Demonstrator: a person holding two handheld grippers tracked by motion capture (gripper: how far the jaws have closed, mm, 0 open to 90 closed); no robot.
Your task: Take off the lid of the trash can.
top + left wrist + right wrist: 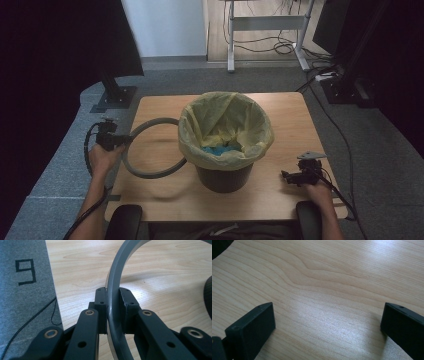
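A grey plastic ring (pixel 150 172) hangs over the left side of the wooden table (pixel 280 200), its right edge against the bin. My left gripper (pixel 120 140) is shut on the ring's left rim; in the left gripper view the grey ring (pixel 113 285) runs between the two pads (pixel 101 300). A black bin (pixel 223 177) stands mid-table, lined with a pale yellow bag (pixel 225 125) holding something blue (pixel 220 149). My right gripper (pixel 286 176) rests low at the table's right front, jaws wide apart over bare wood (pixel 327 315), nothing between them.
Grey carpet (pixel 22 302) with a taped figure lies left of the table edge. A dark monitor stand (pixel 114 95) sits beyond the back left corner. A white desk frame (pixel 265 22) and cables (pixel 320 75) stand behind.
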